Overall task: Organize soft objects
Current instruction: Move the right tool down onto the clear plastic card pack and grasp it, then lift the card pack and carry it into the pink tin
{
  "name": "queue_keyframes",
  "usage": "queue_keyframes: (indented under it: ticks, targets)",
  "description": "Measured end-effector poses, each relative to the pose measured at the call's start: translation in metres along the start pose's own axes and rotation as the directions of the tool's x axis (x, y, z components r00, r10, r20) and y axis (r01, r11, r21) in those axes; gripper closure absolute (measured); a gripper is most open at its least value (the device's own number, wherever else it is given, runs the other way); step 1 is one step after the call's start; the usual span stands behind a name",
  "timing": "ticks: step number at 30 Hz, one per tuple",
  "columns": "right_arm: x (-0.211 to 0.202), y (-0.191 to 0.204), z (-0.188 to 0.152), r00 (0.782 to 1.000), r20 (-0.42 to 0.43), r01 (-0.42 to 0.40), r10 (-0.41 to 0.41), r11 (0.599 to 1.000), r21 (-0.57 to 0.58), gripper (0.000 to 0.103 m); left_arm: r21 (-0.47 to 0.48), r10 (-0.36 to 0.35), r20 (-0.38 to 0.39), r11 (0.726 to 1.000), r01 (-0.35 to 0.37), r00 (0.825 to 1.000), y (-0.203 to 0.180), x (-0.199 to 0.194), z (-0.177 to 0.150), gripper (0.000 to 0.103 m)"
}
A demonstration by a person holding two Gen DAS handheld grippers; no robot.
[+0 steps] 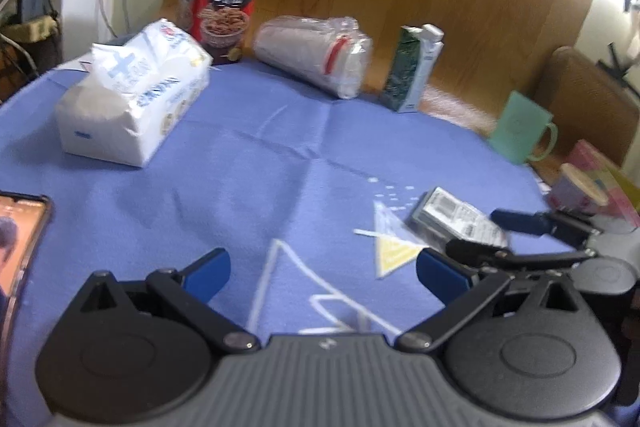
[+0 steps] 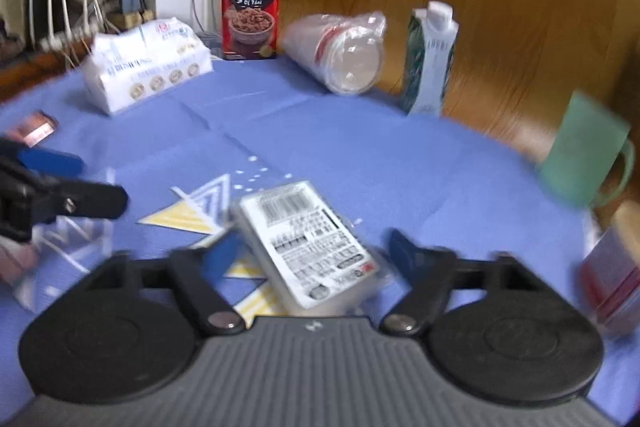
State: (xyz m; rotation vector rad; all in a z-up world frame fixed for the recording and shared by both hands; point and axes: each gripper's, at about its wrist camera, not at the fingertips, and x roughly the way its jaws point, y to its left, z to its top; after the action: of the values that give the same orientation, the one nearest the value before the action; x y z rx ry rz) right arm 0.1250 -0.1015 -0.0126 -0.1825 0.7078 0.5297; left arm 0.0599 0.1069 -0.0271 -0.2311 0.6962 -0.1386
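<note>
The left gripper is spread wide over the blue cloth, holding nothing. At five o'clock, the right gripper is spread around the small white pack, not squeezing yet. Close gently on its long sides.

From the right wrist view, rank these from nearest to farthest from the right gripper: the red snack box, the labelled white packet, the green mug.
1. Labelled white packet: between the right gripper's fingers, on the blue cloth.
2. Green mug: off to the right, at the cloth's edge.
3. Red snack box: standing at the back, left of centre.
</note>
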Motion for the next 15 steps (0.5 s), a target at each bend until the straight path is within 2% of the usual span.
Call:
queue_keyframes:
  ticks: [2,4,6,7,8,9,10,11,12,14,15]
  targets:
    - [-0.011,0.006,-0.006,0.999,-0.004,0.038,-0.038,0.999,-0.014,0.04,0.002,-0.061,-0.022,0.998,0.061,0.998,-0.008,0.001,0.001,0.001]
    - [-0.028,0.013,-0.019,0.999,0.006,0.05,-0.05,0.999,0.005,0.04,0.007,-0.143,-0.05,0.99,0.143,0.988,-0.019,0.004,0.001,0.001]
    - [-0.043,0.015,-0.032,0.998,0.018,0.06,-0.06,0.998,0.032,0.04,0.011,-0.241,-0.104,0.97,0.243,0.965,-0.036,0.009,0.0,0.002]
    - [-0.054,0.018,-0.04,0.997,0.026,0.07,-0.071,0.997,0.045,0.04,0.014,-0.278,-0.131,0.959,0.282,0.952,-0.045,0.013,-0.002,0.006]
    - [-0.06,0.018,-0.046,0.996,0.035,0.079,-0.081,0.995,0.056,0.04,0.021,-0.308,-0.165,0.949,0.315,0.937,-0.056,0.017,-0.003,0.011]
    - [-0.067,0.017,-0.051,0.995,0.045,0.086,-0.09,0.994,0.072,0.04,0.032,-0.322,-0.186,0.942,0.333,0.928,-0.065,0.02,-0.005,0.011]
    - [-0.076,0.016,-0.059,0.994,0.057,0.089,-0.095,0.991,0.097,0.04,0.052,-0.321,-0.189,0.941,0.336,0.928,-0.075,0.022,-0.006,0.017]
    - [-0.081,0.013,-0.063,0.993,0.066,0.089,-0.097,0.989,0.119,0.04,0.067,-0.331,-0.209,0.934,0.351,0.92,-0.085,0.025,-0.007,0.032]
    - [-0.088,0.012,-0.069,0.992,0.077,0.088,-0.1,0.986,0.145,0.041,0.07,-0.351,-0.239,0.924,0.377,0.905,-0.093,0.029,-0.007,0.038]
    - [-0.096,0.01,-0.077,0.989,0.097,0.089,-0.108,0.98,0.179,0.042,0.071,-0.386,-0.286,0.904,0.421,0.877,-0.113,0.033,-0.008,0.058]
    - [-0.101,0.009,-0.081,0.987,0.11,0.092,-0.114,0.977,0.192,0.043,0.079,-0.393,-0.307,0.897,0.434,0.867,-0.121,0.036,-0.008,0.062]
